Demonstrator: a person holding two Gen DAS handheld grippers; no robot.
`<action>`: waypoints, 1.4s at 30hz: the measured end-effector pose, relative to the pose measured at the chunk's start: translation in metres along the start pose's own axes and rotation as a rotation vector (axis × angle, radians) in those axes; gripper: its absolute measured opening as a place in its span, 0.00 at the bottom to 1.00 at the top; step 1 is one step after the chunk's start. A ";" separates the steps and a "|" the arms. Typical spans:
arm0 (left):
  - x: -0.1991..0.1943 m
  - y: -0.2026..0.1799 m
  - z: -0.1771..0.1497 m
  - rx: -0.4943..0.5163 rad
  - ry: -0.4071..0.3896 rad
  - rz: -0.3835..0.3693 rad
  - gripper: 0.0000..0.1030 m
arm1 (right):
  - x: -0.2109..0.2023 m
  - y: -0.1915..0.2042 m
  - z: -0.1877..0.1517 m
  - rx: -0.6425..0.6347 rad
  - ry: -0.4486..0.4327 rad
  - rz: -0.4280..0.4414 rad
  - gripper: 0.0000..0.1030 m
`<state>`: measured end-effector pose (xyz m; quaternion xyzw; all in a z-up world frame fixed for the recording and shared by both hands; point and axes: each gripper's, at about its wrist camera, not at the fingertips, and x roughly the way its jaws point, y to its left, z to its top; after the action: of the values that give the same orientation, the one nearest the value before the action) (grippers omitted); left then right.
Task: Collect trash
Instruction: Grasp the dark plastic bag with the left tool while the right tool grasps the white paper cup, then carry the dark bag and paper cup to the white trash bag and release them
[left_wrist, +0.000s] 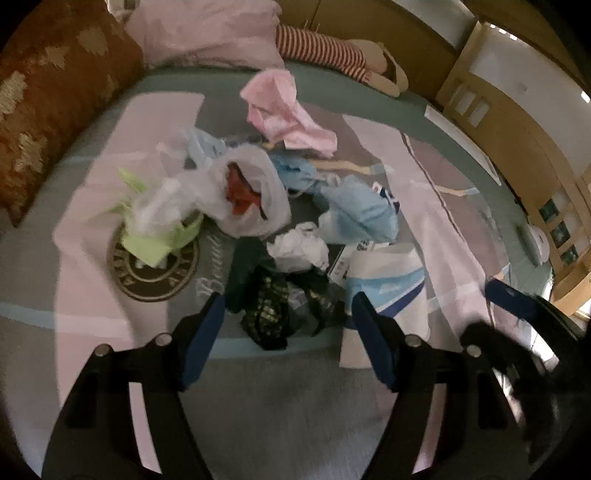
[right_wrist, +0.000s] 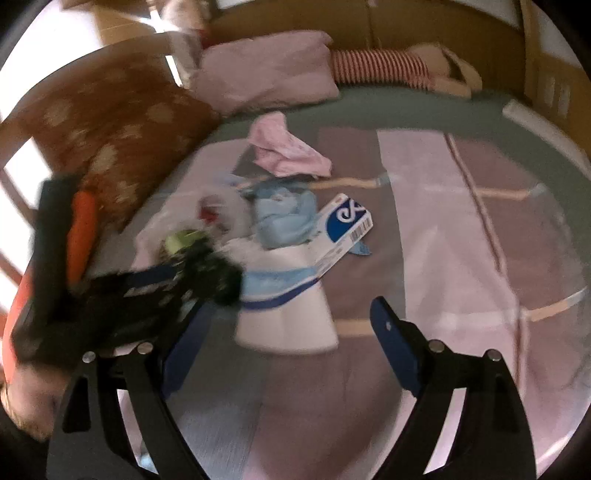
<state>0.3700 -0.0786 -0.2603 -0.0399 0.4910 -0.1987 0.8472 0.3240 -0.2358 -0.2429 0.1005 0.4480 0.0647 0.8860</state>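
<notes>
A heap of trash lies on the bed: a clear bag with something red inside (left_wrist: 243, 192), a green bag (left_wrist: 155, 229), crumpled white plastic (left_wrist: 299, 247), a light blue bag (left_wrist: 362, 210), a pink bag (left_wrist: 284, 110) and a blue-logo card (right_wrist: 347, 221). My left gripper (left_wrist: 288, 317) is open, its blue pads on either side of a dark, gold-patterned wrapper (left_wrist: 269, 306) without pressing on it. My right gripper (right_wrist: 291, 325) is open just short of a white-and-blue pack (right_wrist: 288, 306). The pack (left_wrist: 388, 280) lies to the right of the left pads.
The bedcover (right_wrist: 461, 240) is pink and grey. A brown patched pillow (left_wrist: 55, 92) lies at the left, a pink pillow (right_wrist: 266, 70) and a striped soft toy (right_wrist: 380, 64) at the head. Wooden furniture (left_wrist: 498, 99) stands on the right. A red sleeve (right_wrist: 18, 310) shows far left.
</notes>
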 end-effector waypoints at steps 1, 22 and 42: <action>0.006 0.000 0.002 0.007 0.013 0.002 0.70 | 0.010 -0.004 0.003 0.012 0.013 0.013 0.83; -0.130 -0.018 -0.004 0.191 -0.231 0.003 0.37 | -0.085 0.013 0.005 -0.076 -0.095 0.129 0.29; -0.226 -0.024 -0.090 0.163 -0.507 0.088 0.37 | -0.143 0.045 -0.044 -0.157 -0.293 -0.061 0.29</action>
<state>0.1879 -0.0041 -0.1161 0.0015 0.2469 -0.1842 0.9514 0.2033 -0.2165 -0.1460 0.0254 0.3104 0.0572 0.9485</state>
